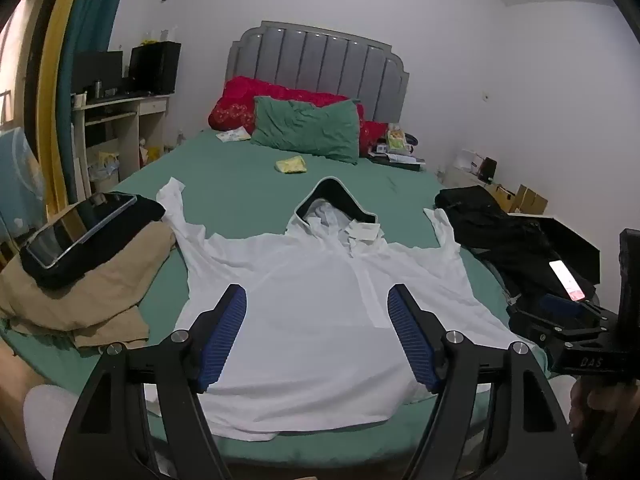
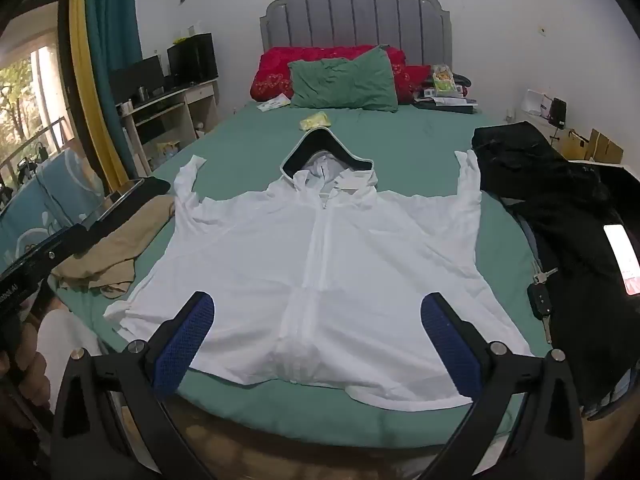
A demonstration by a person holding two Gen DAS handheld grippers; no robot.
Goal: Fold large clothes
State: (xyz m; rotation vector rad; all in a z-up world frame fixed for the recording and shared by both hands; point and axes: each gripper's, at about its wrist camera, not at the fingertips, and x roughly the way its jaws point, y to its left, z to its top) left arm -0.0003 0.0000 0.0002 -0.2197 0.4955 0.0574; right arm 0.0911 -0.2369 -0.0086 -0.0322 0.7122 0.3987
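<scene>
A white hooded zip jacket (image 1: 316, 292) lies spread flat, front up, on the green bed (image 1: 240, 164), with its hood toward the pillows and both sleeves angled upward. It also shows in the right wrist view (image 2: 320, 264). My left gripper (image 1: 317, 304) is open and empty, hovering above the jacket's lower part near the foot of the bed. My right gripper (image 2: 318, 310) is open and empty, above the jacket's hem. The right gripper's body appears at the right edge of the left wrist view (image 1: 592, 344).
A tan garment (image 1: 80, 288) with a black cloth and a tablet (image 1: 80, 228) lies left of the jacket. A black garment (image 2: 560, 208), a lit phone (image 2: 622, 258) and keys (image 2: 540, 300) lie at the right. Pillows (image 2: 344, 80) and small items sit near the headboard.
</scene>
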